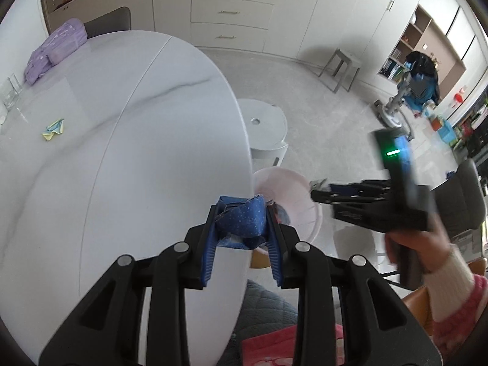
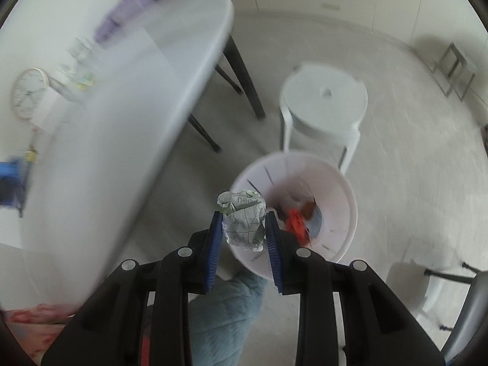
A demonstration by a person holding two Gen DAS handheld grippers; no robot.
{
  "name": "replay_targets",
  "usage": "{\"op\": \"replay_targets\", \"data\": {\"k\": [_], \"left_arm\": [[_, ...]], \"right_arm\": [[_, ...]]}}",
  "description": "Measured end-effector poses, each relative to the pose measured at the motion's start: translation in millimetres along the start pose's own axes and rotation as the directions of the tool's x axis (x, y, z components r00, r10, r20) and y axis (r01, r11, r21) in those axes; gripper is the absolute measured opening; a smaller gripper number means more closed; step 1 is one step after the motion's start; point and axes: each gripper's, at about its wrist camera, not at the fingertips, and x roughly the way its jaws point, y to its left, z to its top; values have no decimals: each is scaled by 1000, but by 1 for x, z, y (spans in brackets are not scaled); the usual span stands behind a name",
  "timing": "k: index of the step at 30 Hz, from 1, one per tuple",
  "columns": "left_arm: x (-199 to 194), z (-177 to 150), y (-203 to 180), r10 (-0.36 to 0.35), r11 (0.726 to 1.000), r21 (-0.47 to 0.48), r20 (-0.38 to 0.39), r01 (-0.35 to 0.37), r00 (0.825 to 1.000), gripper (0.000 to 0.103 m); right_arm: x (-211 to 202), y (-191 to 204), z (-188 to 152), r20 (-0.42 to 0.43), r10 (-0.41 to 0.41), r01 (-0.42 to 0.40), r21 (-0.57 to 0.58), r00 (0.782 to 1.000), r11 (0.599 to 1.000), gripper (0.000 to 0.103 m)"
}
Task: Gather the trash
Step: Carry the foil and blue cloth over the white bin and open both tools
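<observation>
My left gripper (image 1: 242, 224) is shut on a crumpled blue spotted wrapper (image 1: 244, 221), held at the right edge of the white oval table (image 1: 122, 152). A pale pink waste bin (image 1: 300, 195) stands on the floor just beyond the edge. My right gripper (image 2: 242, 224) is shut on a crumpled white printed paper ball (image 2: 242, 219), held above the near rim of the bin (image 2: 341, 192), which holds orange and other scraps (image 2: 297, 219). The right gripper also shows in the left wrist view (image 1: 318, 190), over the bin. A yellow and blue crumpled paper (image 1: 54, 128) lies on the table.
A purple pouch (image 1: 56, 50) and a clear glass item (image 1: 10, 93) sit at the table's far left. A white round stool (image 2: 324, 100) stands behind the bin. A metal stool (image 1: 341, 68), cabinets and a vacuum (image 1: 393, 106) are further back. A grey chair (image 2: 469, 302) is at right.
</observation>
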Motion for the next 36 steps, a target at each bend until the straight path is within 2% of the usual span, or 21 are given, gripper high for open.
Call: {"op": "replay_targets", "data": {"k": [3,6,8,12,14,17,20,25,29,32,34,36], "left_arm": [[5,-1,2,21,1000,7,-16,-21,1000,29],[8,0,1,44,999,28,-32,-43,999,29],[13,3,-1,44,998,39,-44,-42,998,29],[28,13,-13,27,997,71,-69,-22,997,29],[38,21,-22,9,996,87,-85,-1,996,29],[50,30,-36,-15,992,126,-99,28,995,29],[63,38,-53,-47,984,166,-113,65,992,29],[101,45,-84,-80,967,229,-138,111,987,30],[147,41,-106,-87,949,282,-188,139,978,30],[191,32,-118,-82,944,290,-258,158,963,30],[220,21,-122,-69,944,287,-317,165,946,36],[246,5,-124,-58,941,288,-387,180,920,57]], "right_arm": [[56,-13,-2,-48,-3,4,29,999,1000,29],[98,-26,-8,-79,-20,24,55,997,998,41],[116,-32,-12,-108,-19,27,77,994,997,59],[125,-48,-17,-131,-36,51,111,991,992,69],[113,-53,-15,-118,-61,75,124,991,989,84],[76,-58,-11,-64,-126,134,138,990,981,89],[23,-64,-16,10,-216,210,192,976,959,96],[-51,-76,-29,124,-282,241,269,951,932,99],[-88,-85,-39,167,-335,271,319,927,908,99],[-107,-92,-47,184,-354,270,366,917,891,99],[-114,-98,-54,192,-353,256,400,915,880,99],[-116,-104,-59,193,-353,246,425,916,871,99]]}}
